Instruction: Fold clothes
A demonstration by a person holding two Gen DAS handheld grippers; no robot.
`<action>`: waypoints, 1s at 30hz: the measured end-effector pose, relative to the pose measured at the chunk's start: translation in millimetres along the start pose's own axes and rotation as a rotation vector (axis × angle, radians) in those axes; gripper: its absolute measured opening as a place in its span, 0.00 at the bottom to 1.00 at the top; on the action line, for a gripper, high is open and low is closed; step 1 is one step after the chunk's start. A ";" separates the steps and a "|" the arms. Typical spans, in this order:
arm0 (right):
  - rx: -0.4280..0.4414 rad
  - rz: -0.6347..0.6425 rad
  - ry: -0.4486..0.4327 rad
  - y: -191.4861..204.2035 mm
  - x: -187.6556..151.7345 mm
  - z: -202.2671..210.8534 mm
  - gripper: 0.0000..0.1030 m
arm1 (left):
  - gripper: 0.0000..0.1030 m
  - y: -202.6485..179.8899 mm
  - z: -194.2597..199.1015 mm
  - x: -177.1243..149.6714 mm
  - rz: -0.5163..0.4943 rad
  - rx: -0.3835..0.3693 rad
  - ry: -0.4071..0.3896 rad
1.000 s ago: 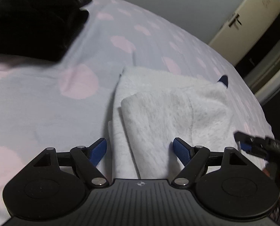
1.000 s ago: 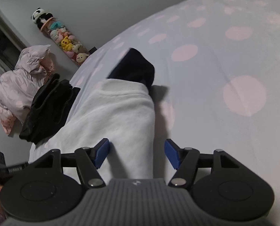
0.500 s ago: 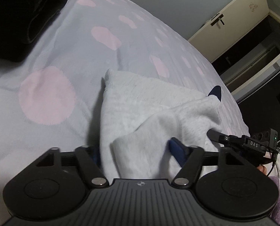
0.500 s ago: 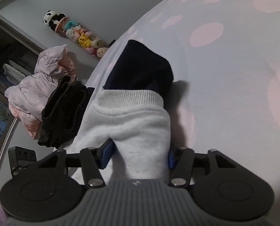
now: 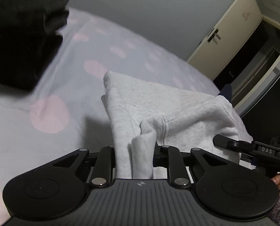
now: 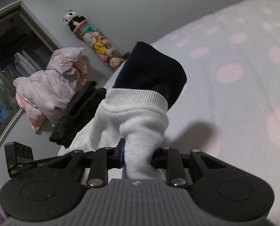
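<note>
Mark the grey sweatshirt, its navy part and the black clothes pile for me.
grey sweatshirt (image 5: 158, 101): left wrist view, flat folded top panel.
navy part (image 6: 151, 69): right wrist view, dark fabric beyond the ribbed hem.
black clothes pile (image 6: 79, 113): right wrist view, middle of the stack on the bed.

Close wrist views, shared garment (image 5: 158, 105)

Dim indoor light, cool grey cast, both views grainy. Strong fisheye bending: bedsheet (image 5: 45, 86) bulges, door (image 5: 224, 37) leans, dark vignette in corners. Motion blur on black clothes (image 5: 21, 37) and pink dots at far left of left view; toy tube (image 6: 94, 41) and distant dots soft in right view. Soft shadow on sheet under lifted grey garment (image 6: 132, 120), left of it in left view, right of it in right view. No glare; faint sheen on screw heads.
</note>
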State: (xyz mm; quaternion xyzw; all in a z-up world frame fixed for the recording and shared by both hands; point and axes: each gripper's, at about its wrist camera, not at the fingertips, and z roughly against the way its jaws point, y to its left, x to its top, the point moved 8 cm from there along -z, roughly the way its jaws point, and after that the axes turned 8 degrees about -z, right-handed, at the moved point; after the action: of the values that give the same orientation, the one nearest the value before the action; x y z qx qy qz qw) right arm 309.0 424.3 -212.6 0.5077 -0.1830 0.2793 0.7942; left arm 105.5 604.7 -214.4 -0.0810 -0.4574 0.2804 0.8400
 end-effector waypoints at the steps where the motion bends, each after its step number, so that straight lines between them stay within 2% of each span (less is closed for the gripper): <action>1: 0.009 0.014 -0.010 11.8 -0.5 6.9 0.26 | 0.21 -3.8 10.5 1.4 -0.004 0.005 -0.019; 7: 0.075 0.112 -0.032 82.2 -5.2 37.7 0.26 | 0.20 -19.6 81.3 9.5 -0.016 0.043 -0.126; 13: 0.150 0.232 0.001 165.5 -6.4 35.4 0.25 | 0.20 -1.7 163.2 39.1 0.001 0.132 -0.249; 19: 0.242 0.327 0.054 256.2 0.8 -11.3 0.24 | 0.20 46.8 236.9 88.4 -0.002 0.272 -0.313; 22: 0.274 0.377 0.075 300.1 11.1 -45.3 0.24 | 0.20 73.2 261.8 129.3 -0.003 0.349 -0.343; 26: 0.298 0.424 0.084 344.9 34.8 -90.8 0.24 | 0.20 104.4 275.3 187.5 -0.033 0.439 -0.357; 30: 0.303 0.439 0.088 365.7 62.4 -134.7 0.24 | 0.20 131.1 261.0 233.5 -0.080 0.501 -0.346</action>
State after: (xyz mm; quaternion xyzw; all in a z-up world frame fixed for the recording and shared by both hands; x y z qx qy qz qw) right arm 128.2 682.9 24.5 0.5562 -0.2102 0.4907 0.6369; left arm -59.8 809.4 51.3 0.1955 -0.5132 0.3609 0.7538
